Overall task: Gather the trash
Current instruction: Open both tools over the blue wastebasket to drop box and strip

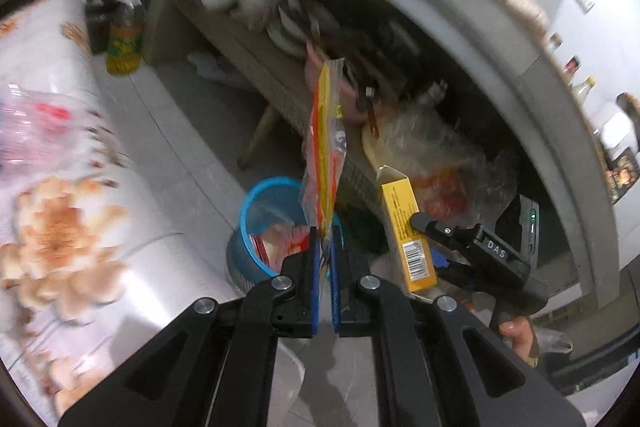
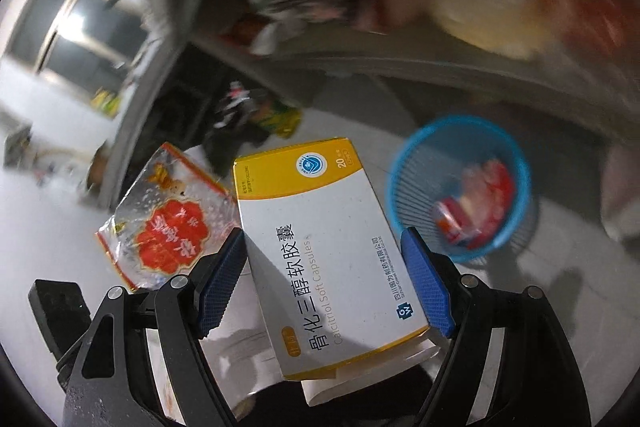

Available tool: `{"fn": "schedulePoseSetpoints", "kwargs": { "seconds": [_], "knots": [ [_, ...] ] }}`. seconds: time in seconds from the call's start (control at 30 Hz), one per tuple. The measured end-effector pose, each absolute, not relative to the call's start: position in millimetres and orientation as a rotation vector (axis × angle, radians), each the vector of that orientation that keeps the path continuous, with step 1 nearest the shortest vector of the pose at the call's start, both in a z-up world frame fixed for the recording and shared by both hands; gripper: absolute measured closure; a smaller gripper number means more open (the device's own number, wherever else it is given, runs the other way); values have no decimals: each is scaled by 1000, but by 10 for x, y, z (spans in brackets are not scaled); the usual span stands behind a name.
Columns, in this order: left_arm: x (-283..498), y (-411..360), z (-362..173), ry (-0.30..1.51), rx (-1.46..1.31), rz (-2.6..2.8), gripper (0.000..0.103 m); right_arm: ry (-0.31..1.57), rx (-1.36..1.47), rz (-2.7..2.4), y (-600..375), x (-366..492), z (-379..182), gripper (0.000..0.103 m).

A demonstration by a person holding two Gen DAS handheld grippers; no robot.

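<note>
- The left gripper (image 1: 325, 239) has its blue pads pressed narrow on the bottom edge of a clear plastic wrapper (image 1: 326, 139) with red and yellow print, which stands up edge-on above the fingers.
- The right gripper (image 2: 326, 283) has its fingers set apart around a yellow-and-white medicine box (image 2: 320, 247), one blue pad at each long side; seen from the left wrist, the same box (image 1: 404, 231) hangs tilted to the right of the wrapper.
- A blue mesh basket (image 1: 256, 211) stands on the pale floor just beyond the left gripper, partly hidden by the wrapper, with red and white trash inside. From the right wrist it sits to the far right of the box (image 2: 404, 163).
- A low shelf (image 1: 248, 39) packed with bowls and crumpled bags runs behind the basket, close over it.
- A floral tablecloth (image 1: 64, 219) fills the left side.
- Bottles (image 1: 122, 39) stand on the floor at the far left.
</note>
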State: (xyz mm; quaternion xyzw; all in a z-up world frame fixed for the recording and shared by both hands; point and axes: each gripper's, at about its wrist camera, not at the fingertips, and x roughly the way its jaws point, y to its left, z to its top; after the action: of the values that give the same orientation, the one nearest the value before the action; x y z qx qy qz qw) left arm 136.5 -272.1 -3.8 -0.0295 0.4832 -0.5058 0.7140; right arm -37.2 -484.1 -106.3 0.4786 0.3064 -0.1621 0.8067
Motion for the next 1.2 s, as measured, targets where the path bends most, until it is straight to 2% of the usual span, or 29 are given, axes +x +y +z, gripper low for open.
{"fn": "schedulePoseSetpoints", "kwargs": {
  "seconds": [0.27,0.5,0.53,0.6,0.67,0.73,0.93,1.2],
  "knots": [
    [1380,-3647,-609,1244,70,-1105,99,705,1221,-449,-5273,-499,-1836,29],
    [1384,-4372,-1013,1267,220,-1066,98,718,1258,-525,-5587,-348,-2273,26],
    [1390,-4458,-1063,1277,240,-1066,96,705,1256,-534,-5632,-327,-2322,25],
    [1393,-4622,-1260,1320,290,-1047,77,706,1248,-573,-5705,-268,-2460,20],
    [1406,-4686,-1423,1364,300,-1017,71,717,1259,-600,-5753,-239,-2631,20],
    [1428,-4690,-1512,1402,284,-993,70,739,1292,-611,-5758,-245,-2771,20],
    [1444,-4602,-1351,1372,245,-994,66,740,1281,-599,-5596,-396,-2739,20],
    [1416,-4259,-799,1281,150,-1032,52,707,1177,-607,-5444,-550,-2374,19]
  ]
}}
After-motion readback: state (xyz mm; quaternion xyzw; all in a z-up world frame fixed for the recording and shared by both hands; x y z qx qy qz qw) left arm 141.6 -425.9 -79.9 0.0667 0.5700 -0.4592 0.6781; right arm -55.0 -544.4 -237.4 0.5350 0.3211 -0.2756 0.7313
